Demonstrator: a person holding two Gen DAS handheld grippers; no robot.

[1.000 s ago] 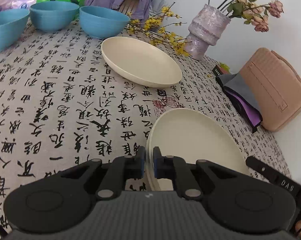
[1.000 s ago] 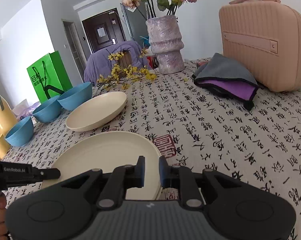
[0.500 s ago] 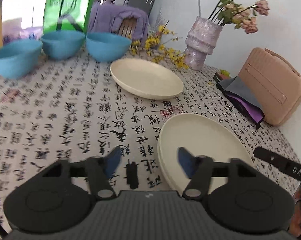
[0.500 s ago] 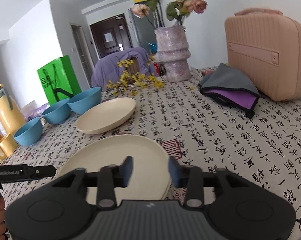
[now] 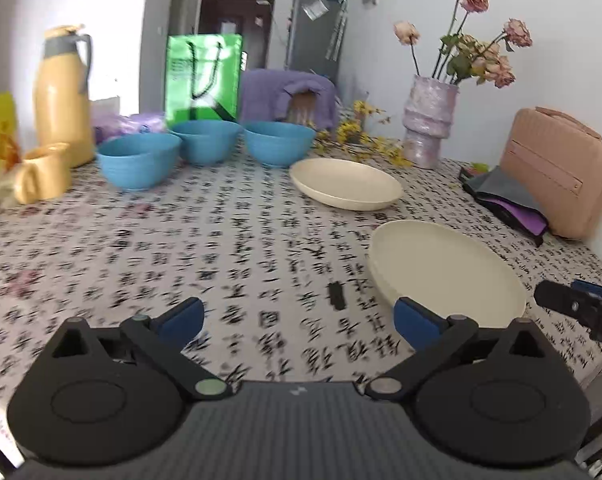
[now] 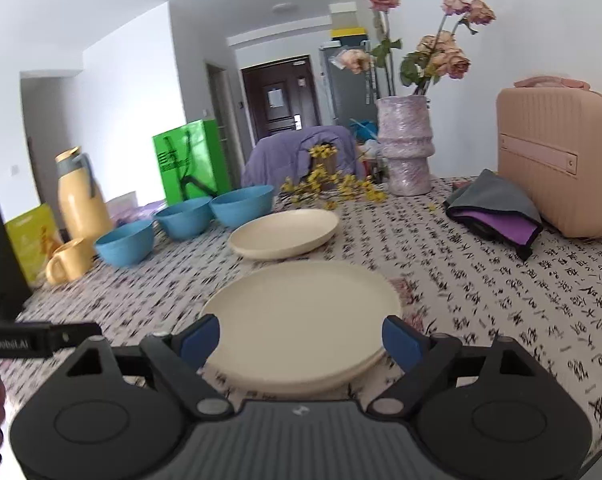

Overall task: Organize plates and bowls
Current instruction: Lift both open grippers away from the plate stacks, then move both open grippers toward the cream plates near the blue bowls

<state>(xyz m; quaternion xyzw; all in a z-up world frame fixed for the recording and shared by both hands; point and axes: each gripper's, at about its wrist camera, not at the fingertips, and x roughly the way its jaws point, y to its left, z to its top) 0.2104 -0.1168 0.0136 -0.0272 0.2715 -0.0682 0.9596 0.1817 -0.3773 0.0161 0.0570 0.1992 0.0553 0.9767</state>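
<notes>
A stack of two cream plates (image 5: pixel 445 268) (image 6: pixel 301 320) lies on the calligraphy-print tablecloth near the front. A third cream plate (image 5: pixel 345 184) (image 6: pixel 285 232) lies farther back. Three blue bowls (image 5: pixel 139 162) (image 5: pixel 205 140) (image 5: pixel 279 142) stand in a row at the back; they also show in the right wrist view (image 6: pixel 125 244). My left gripper (image 5: pixel 297 320) is open and empty, left of the stack. My right gripper (image 6: pixel 301 340) is open and empty, just before the stack's near rim.
A yellow thermos (image 5: pixel 63 92) and yellow mug (image 5: pixel 43 172) stand back left. A green bag (image 5: pixel 203 76), a vase of flowers (image 5: pixel 429 128), a pink case (image 5: pixel 557 188) and folded cloths (image 5: pixel 505 200) line the back and right.
Both grippers were shut on the near plate's rim a second ago. Both have opened, let go of it and drawn back and up. The plate now rests on the one beneath.
</notes>
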